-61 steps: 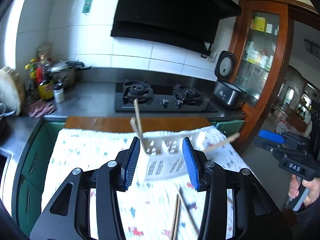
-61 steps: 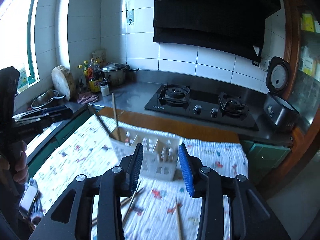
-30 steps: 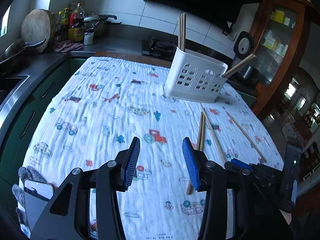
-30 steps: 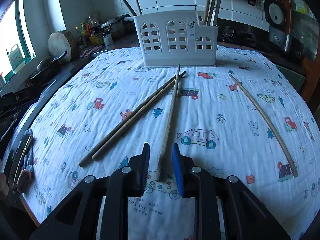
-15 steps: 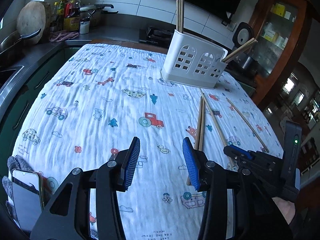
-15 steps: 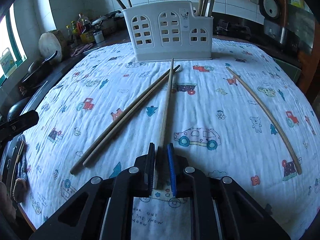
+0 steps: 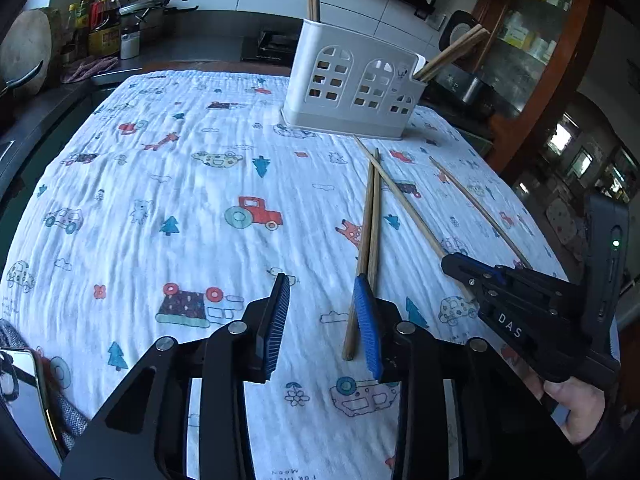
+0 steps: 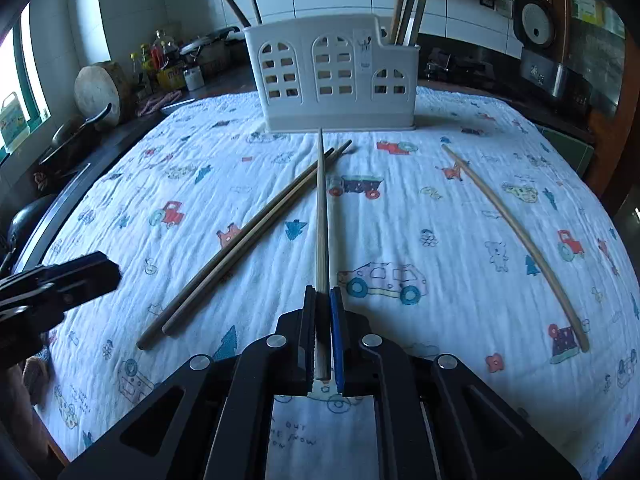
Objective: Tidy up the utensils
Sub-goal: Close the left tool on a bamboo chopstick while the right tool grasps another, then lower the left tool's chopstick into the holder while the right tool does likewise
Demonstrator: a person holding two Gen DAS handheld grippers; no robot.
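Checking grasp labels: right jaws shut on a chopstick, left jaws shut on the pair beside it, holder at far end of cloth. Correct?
One error: the left gripper is open and holds nothing; the left wrist view shows the pair of chopsticks lying on the cloth by its right jaw. The right gripper is shut on a chopstick, and the holder stands at the far end.

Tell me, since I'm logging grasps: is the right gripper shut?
Shut: the right gripper has both pads pressed against the light chopstick.
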